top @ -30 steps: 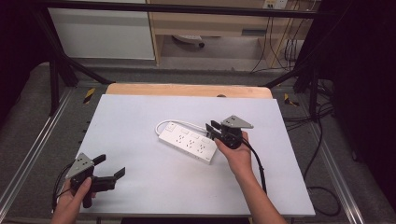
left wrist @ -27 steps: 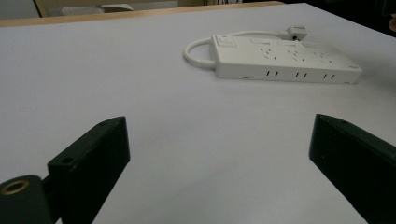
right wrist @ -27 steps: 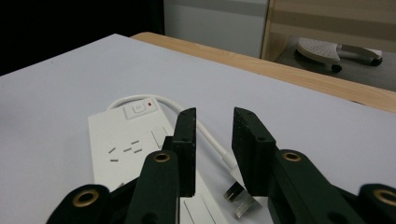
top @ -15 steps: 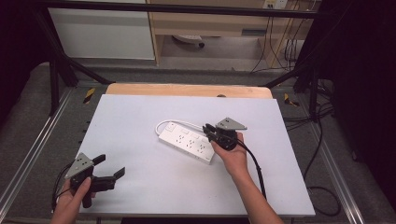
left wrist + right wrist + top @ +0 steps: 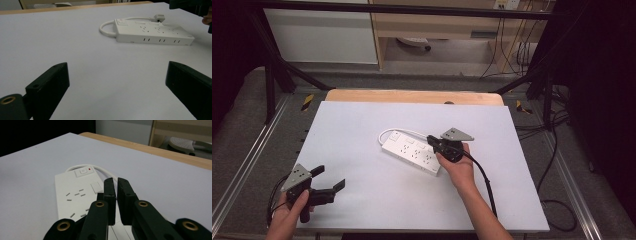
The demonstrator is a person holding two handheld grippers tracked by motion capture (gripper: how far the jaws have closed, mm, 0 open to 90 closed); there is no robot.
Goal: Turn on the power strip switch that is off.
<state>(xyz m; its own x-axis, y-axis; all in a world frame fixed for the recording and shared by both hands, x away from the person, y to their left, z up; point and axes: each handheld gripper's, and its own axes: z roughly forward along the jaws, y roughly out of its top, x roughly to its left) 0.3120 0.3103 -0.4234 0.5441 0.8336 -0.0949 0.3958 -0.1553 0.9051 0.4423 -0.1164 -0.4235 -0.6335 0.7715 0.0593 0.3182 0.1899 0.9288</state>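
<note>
High view: the right gripper (image 5: 433, 142), held in the person's right hand (image 5: 458, 166), hovers over the near-right end of a white rectangular plastic power strip (image 5: 411, 152) lying on the flat white table top (image 5: 362, 130). Its jaws are nearly together, a thin gap between them, with nothing clearly gripped. From the right gripper view, the strip's switch with a red light (image 5: 85, 171) lies ahead of the jaw tips, the white cord (image 5: 106, 171) curving beyond. The left gripper (image 5: 328, 178), well apart to the left, rests with jaws spread wide; the strip lies far ahead of it, to its right.
</note>
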